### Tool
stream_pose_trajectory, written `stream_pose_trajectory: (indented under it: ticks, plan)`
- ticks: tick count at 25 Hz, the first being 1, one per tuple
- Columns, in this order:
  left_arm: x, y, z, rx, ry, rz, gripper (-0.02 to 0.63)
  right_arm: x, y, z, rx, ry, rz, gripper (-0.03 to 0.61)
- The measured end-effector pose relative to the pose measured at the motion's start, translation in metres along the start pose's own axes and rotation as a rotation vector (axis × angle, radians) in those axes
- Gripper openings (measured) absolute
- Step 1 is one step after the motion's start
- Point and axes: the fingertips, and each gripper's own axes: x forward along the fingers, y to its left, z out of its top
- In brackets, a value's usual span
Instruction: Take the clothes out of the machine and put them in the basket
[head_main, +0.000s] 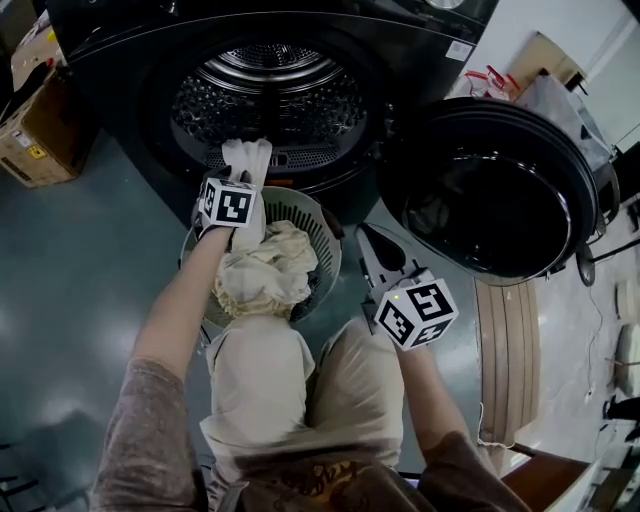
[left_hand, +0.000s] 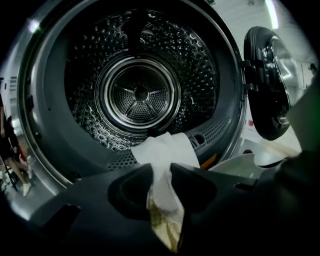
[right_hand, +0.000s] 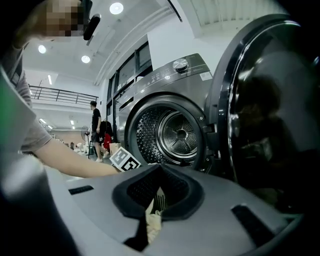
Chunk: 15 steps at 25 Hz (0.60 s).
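The black washing machine stands open, and its drum (head_main: 270, 95) looks empty in the left gripper view apart from a white cloth (left_hand: 167, 150) hanging over the door lip. My left gripper (head_main: 240, 185) is at that lip above the basket, its jaws shut on the white cloth (head_main: 247, 158). The cloth is pinched between the pads and trails down below them. A round grey basket (head_main: 325, 225) sits on the floor right in front of the machine, with cream clothes (head_main: 265, 265) heaped in it. My right gripper (head_main: 372, 240) hovers beside the basket's right rim, shut and holding nothing.
The machine's round door (head_main: 490, 190) is swung open to the right, close beside my right gripper. A cardboard box (head_main: 35, 130) stands at the far left. The person's knees are just behind the basket. Someone stands far off in the hall (right_hand: 96, 125).
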Motion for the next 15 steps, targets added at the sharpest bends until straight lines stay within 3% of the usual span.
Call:
stream_pose_trajectory:
  ticks: [2, 6, 15]
  plan:
    - [-0.003, -0.004, -0.001, -0.055, -0.001, -0.042, 0.051, 0.000, 0.000, -0.002, -0.003, 0.005, 0.003, -0.003]
    - [-0.035, -0.020, 0.005, -0.141, -0.047, -0.157, 0.044, 0.000, -0.002, -0.003, -0.004, 0.007, 0.005, -0.003]
    - [-0.161, -0.068, 0.004, -0.113, -0.113, -0.361, 0.044, 0.012, 0.007, 0.001, -0.002, -0.010, 0.061, -0.003]
